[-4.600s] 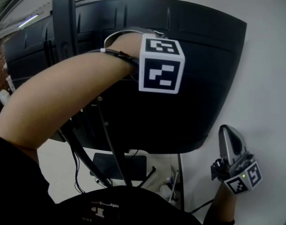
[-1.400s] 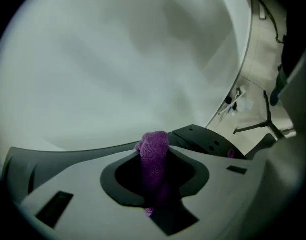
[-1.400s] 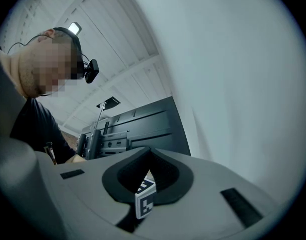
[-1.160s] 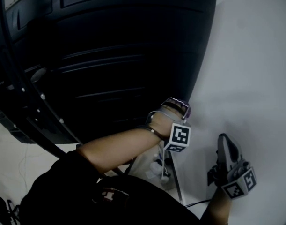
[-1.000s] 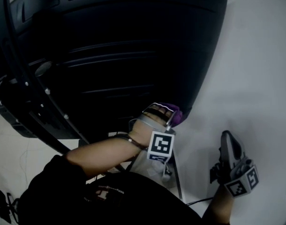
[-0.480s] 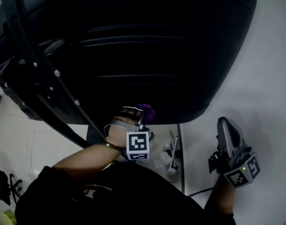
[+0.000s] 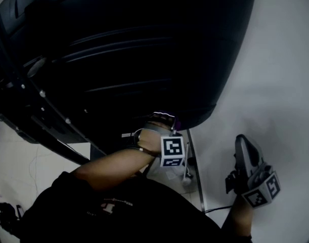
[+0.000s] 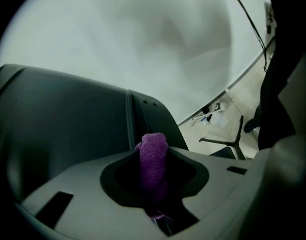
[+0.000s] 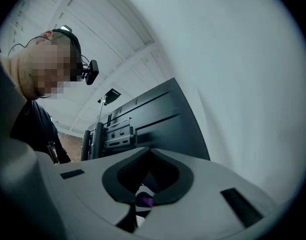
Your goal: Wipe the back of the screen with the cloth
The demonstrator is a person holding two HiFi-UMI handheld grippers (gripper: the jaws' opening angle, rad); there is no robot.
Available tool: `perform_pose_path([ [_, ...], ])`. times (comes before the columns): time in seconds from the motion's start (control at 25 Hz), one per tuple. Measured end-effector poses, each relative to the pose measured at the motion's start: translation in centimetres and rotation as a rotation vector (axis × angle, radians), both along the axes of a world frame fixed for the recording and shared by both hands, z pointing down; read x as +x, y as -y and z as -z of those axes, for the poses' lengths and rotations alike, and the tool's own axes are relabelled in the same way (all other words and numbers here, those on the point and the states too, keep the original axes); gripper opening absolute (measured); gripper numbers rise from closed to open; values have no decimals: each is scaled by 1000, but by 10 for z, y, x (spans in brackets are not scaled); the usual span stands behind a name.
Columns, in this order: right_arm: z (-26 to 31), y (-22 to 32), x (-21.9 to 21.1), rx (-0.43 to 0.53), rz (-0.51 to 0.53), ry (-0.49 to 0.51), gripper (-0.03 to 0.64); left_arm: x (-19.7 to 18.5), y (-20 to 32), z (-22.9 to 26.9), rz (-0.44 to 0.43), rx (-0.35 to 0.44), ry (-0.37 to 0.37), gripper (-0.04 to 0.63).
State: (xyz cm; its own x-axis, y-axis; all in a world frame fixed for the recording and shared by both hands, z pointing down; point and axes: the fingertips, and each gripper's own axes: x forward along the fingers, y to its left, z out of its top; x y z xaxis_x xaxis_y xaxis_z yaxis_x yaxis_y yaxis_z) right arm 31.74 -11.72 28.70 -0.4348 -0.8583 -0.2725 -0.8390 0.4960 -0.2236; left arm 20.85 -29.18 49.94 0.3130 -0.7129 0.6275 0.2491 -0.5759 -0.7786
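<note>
Your left gripper (image 7: 166, 119), clamped on the purple cloth (image 8: 153, 160), has slid back along the bottom edge of the screen (image 7: 144, 59) toward its lower corner, so the wiping seems to have reached the lowest strip of the back. Your right gripper (image 7: 244, 151) hangs closed and empty near the wall, and no container shows
</note>
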Motion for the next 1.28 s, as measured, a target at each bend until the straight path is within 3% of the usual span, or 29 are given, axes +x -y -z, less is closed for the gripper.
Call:
perform_pose_path([
  [0.32, -14, -58, 40, -53, -190, 12, 9, 113, -9, -8, -142, 7, 28, 108],
  [0.52, -10, -82, 47, -73, -264, -12, 9, 163, -33, -26, -239, -83, 57, 109],
  [0.6, -7, -88, 43, -73, -277, -27, 9, 174, -57, -29, -308, -108, 32, 109],
  [0.68, -4, -89, 40, -71, -273, -36, 9, 173, -87, -18, -367, -151, -60, 109],
  [0.76, -2, -83, 35, -73, -254, -44, 9, 157, -114, 5, -402, -226, -190, 110],
  [0.88, -1, -62, 13, -76, -179, -57, 9, 101, -146, 44, -418, -381, -380, 109],
  [1.08, -7, -9, -58, -83, 25, -86, 9, -23, -169, 91, -329, -685, -674, 110],
  [1.16, -9, 9, -99, -79, 120, -106, 9, -77, -169, 107, -258, -743, -788, 110],
  [1.28, -11, 33, -162, -62, 256, -145, 9, -161, -161, 126, -146, -726, -906, 109],
])
